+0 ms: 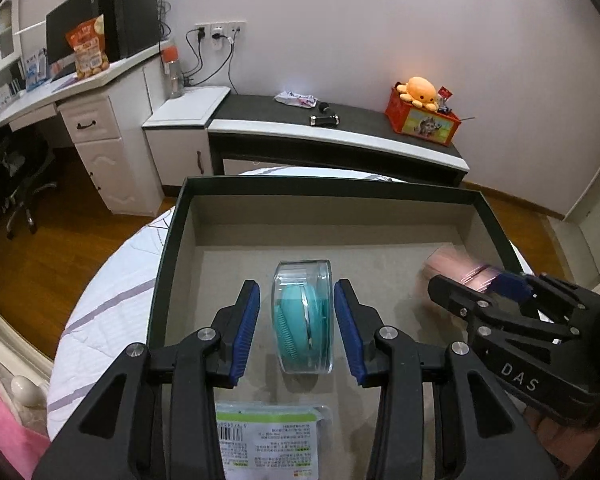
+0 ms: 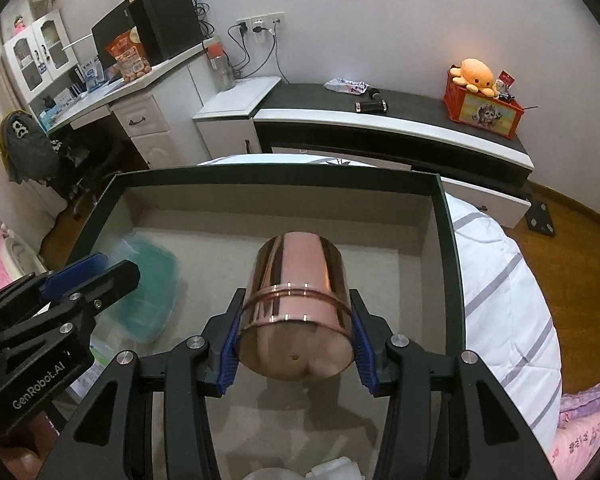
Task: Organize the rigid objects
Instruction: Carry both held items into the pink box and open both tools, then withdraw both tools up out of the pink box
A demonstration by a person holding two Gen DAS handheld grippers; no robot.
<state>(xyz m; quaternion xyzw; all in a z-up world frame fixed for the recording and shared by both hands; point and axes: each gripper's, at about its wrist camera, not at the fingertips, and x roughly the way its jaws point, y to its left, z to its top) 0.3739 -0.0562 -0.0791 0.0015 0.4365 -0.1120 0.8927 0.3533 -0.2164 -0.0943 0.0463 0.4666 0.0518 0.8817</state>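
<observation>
A shallow dark-green rectangular box with a beige lining (image 1: 172, 240) sat on a white quilt with lilac stripes (image 1: 100, 300), and everything else was placed in relation to that box. The left gripper (image 1: 296, 328) hung over the box's near half with its 2 blue pads (image 1: 246, 328) spread apart, clear of the transparent round plastic case holding a teal item (image 1: 304, 316), which stood on edge on the box floor between them without touching either pad. Nearer than that case, also inside the box, lay a flat packet with a green-and-white printed label (image 1: 268, 440). The right gripper (image 2: 296, 344) was over the box's right side, its pads clamped on the flanks of a shiny copper-coloured metal cylinder (image 2: 296, 304), held tilted above the lining.
</observation>
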